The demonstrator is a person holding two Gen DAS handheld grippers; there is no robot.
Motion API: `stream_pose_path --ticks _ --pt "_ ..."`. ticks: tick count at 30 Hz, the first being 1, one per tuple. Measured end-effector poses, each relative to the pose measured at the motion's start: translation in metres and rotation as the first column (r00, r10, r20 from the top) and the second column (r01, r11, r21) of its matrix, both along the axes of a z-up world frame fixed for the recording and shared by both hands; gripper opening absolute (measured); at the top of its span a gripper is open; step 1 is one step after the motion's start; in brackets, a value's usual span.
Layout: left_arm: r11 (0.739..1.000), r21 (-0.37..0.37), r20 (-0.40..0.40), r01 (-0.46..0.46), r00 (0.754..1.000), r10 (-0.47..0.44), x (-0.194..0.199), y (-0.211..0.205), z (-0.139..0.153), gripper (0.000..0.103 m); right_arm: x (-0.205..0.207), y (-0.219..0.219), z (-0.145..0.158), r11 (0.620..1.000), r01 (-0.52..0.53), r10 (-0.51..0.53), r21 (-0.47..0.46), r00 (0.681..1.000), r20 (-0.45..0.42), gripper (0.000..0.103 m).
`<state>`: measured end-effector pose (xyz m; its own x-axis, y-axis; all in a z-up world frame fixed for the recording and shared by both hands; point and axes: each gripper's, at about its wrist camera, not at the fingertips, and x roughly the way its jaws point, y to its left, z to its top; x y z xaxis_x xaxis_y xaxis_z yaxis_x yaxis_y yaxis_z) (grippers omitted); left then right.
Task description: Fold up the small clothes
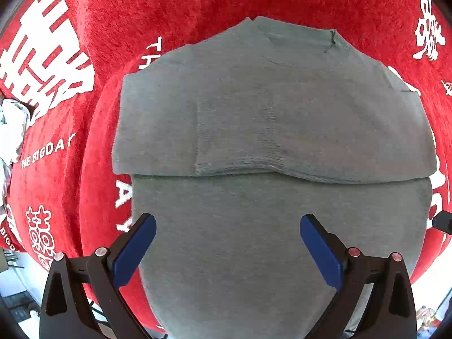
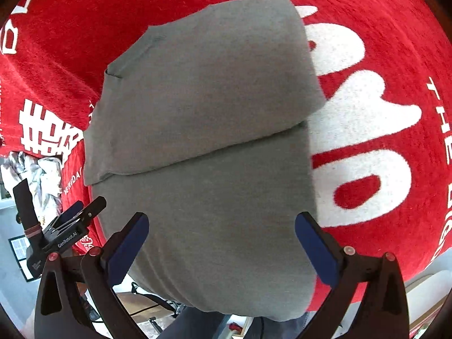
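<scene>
You had folded the grey T-shirt (image 1: 271, 130) partway; lower centre, both tools (image 1: 227, 220) (image 2: 221, 221) gaped wide, empty; final fold remained.

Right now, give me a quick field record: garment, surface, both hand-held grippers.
garment: grey garment, partly folded, upper layer's edge lying across the lower part
surface: red cloth with white lettering
left hand-held gripper: open, above the garment, holding nothing
right hand-held gripper: open, above the garment's near end, holding nothing
</scene>
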<state>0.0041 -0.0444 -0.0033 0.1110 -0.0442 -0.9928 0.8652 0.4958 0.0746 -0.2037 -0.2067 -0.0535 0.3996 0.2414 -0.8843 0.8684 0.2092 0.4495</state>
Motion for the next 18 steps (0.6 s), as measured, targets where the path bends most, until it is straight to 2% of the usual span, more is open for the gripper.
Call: stream_pose_path --ticks 5,13,18 --pt "0.999 0.002 0.005 -0.045 0.999 0.045 -0.013 0.003 0.005 0.102 -0.009 -0.006 -0.003 0.999 -0.030 0.030 0.028 0.999 0.014 0.103" --pt "0.990 0.012 -0.002 -0.140 0.990 0.140 -0.035 0.024 0.003 0.102 -0.016 -0.012 -0.007 0.989 -0.140 0.139 0.042 0.990 0.027 0.103" --pt "0.990 0.025 0.002 -0.139 0.990 0.139 -0.048 0.038 -0.001 0.102 -0.021 -0.008 -0.010 0.987 -0.153 0.150 0.054 0.987 0.047 0.103"
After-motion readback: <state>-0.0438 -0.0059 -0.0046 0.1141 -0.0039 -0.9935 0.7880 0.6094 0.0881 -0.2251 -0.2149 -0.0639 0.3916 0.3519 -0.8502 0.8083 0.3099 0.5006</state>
